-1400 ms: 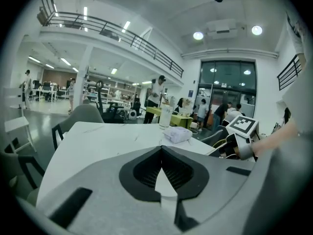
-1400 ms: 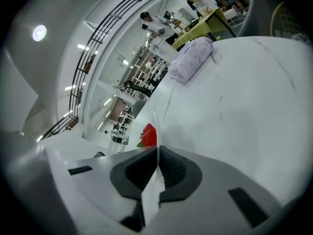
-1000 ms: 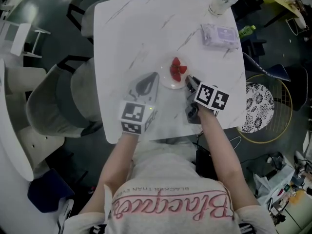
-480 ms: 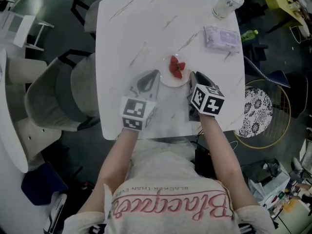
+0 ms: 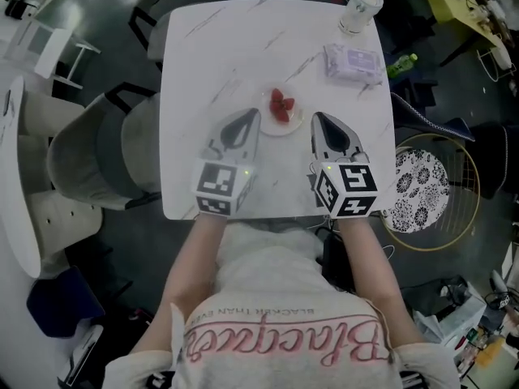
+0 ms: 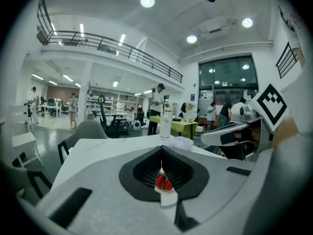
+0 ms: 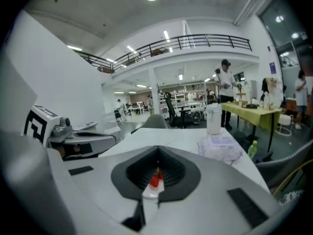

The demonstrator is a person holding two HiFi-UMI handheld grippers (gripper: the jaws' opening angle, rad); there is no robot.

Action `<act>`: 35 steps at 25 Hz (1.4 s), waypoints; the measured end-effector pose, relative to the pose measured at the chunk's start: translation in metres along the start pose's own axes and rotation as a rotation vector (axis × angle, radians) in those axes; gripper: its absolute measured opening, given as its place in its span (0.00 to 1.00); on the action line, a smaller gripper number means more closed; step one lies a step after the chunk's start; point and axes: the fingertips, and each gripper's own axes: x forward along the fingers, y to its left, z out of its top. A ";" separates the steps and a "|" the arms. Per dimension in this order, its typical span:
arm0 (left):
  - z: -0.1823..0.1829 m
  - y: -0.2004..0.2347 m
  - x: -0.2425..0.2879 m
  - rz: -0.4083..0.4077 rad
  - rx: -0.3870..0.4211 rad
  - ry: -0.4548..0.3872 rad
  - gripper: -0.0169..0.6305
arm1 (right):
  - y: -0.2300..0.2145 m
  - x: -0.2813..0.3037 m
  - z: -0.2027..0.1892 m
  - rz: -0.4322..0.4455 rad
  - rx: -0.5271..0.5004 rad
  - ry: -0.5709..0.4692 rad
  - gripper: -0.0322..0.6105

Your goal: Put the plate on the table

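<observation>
A small white plate (image 5: 281,122) with red strawberries (image 5: 279,105) lies on the white marble table (image 5: 211,55), a little right of its middle. My left gripper (image 5: 255,113) sits just left of the plate, shut and empty, its tip beside the rim. My right gripper (image 5: 317,117) is shut and empty just right of the plate, a small gap away. In the left gripper view the strawberries (image 6: 164,182) and plate (image 6: 167,197) show through the slit between the jaws of the left gripper (image 6: 161,150). The right gripper view shows the strawberries (image 7: 155,179) the same way beyond the right gripper (image 7: 157,149).
A lidded cup (image 5: 359,8) and a pack of wipes (image 5: 352,63) stand at the table's far right corner. A green bottle (image 5: 401,63) lies beyond that edge. Grey chairs (image 5: 97,160) stand left of the table, a round wire basket (image 5: 434,181) to the right.
The right gripper, which was at the plate's right rim, has drawn back toward the near edge. The plate stays on the table. The left gripper has hardly moved.
</observation>
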 end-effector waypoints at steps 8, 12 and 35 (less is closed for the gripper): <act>0.061 -0.045 -0.037 -0.005 0.103 -0.158 0.03 | 0.035 -0.059 0.053 0.034 -0.183 -0.218 0.05; 0.088 -0.063 -0.058 -0.019 0.142 -0.250 0.03 | 0.049 -0.084 0.070 0.024 -0.202 -0.305 0.05; 0.133 -0.079 -0.093 -0.072 0.166 -0.357 0.03 | 0.086 -0.118 0.108 -0.016 -0.231 -0.382 0.05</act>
